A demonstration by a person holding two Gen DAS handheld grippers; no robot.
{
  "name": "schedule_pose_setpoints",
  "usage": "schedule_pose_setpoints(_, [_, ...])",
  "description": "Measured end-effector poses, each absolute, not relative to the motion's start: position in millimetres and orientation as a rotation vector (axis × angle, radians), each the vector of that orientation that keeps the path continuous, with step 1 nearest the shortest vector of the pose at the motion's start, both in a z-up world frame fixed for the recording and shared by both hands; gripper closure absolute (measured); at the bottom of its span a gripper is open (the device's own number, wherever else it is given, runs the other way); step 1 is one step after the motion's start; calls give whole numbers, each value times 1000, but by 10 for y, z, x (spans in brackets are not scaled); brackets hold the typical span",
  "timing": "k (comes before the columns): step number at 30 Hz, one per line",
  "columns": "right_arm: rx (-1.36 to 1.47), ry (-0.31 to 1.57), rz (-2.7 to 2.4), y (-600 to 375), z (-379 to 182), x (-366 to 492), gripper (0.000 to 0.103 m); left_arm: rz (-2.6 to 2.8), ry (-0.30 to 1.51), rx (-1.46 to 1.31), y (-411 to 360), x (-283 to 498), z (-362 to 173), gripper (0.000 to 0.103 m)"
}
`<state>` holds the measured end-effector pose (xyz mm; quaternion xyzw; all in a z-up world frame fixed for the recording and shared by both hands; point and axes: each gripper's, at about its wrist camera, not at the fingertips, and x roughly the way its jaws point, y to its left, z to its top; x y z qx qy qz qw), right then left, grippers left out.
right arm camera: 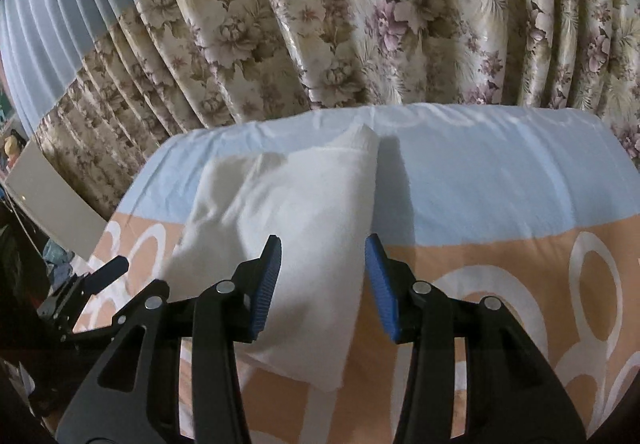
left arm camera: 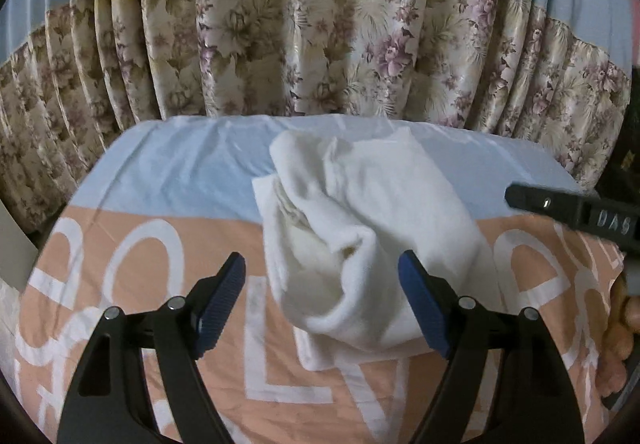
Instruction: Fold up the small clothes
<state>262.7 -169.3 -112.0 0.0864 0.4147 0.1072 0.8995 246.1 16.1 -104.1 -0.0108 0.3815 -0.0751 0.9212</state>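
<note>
A white garment (left arm camera: pixel 360 196) lies loosely folded and rumpled on a bed sheet (left arm camera: pixel 168 172) of pale blue and peach with large white letters. My left gripper (left arm camera: pixel 326 300) hovers over the garment's near end, jaws wide open, its blue pads clear of the cloth. In the right wrist view the same garment (right arm camera: pixel 288 196) runs away from me as a long white strip. My right gripper (right arm camera: pixel 324 280) stands half open above the strip's near right edge, with cloth showing between the pads and none pressed. One black finger (left arm camera: pixel 560 208) of the right gripper enters the left wrist view at the right.
A flowered curtain (left arm camera: pixel 320 24) with a blue upper band hangs right behind the bed's far edge. A pale flat panel (right arm camera: pixel 52 204) and dark clutter stand at the left. A person's hand (left arm camera: pixel 618 328) shows at the right rim. The sheet (right arm camera: pixel 500 184) right of the garment is bare.
</note>
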Motion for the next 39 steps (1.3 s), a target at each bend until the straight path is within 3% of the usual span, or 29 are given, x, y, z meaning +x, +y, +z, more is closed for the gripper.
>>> schedule_pose_setpoints(3, [174,882,212,-1757,-1258,2577,57,-170,774,-8,88,2412,-1069,30])
schedule_pose_setpoints(5, [181,904,214,-1802,-1356,2556,57,-190,805,-15,67,2437,-1144,74])
schedule_pose_setpoints(7, [186,920,213,-1839,-1430,2534,56,-193,823,-36,94,2450,-1207,92])
schedule_pose_setpoints(10, [185,931,213,-1854,-1481,2496,55,-179,825,-50,149,2411,-1273,94])
schedule_pose_setpoints(21, [126,1002,228,-1660,-1938,2431,54,-53,889,-19,258,2205,-1671,90])
schedule_pose_setpoints(22, [126,1006,226,-1657,-1984,2420,54,-51,892,-26,283,2212,-1673,86])
schedule_pose_setpoints(24, [122,1001,222,-1664,-2014,2414,52,-17,890,-17,330,2204,-1671,63])
schedule_pose_setpoints(25, [118,999,216,-1669,-2012,2412,50,12,885,-28,390,2195,-1660,44])
schedule_pose_setpoints(26, [112,999,216,-1673,-2007,2407,49,29,887,-65,484,2191,-1659,38])
schedule_pose_setpoints(34, [120,954,226,-1769,-1764,2416,49,24,768,3,494,2136,-1161,37])
schedule_pose_setpoints(39, [106,928,215,-1819,-1648,2493,47,-9,702,-5,409,2356,-812,28])
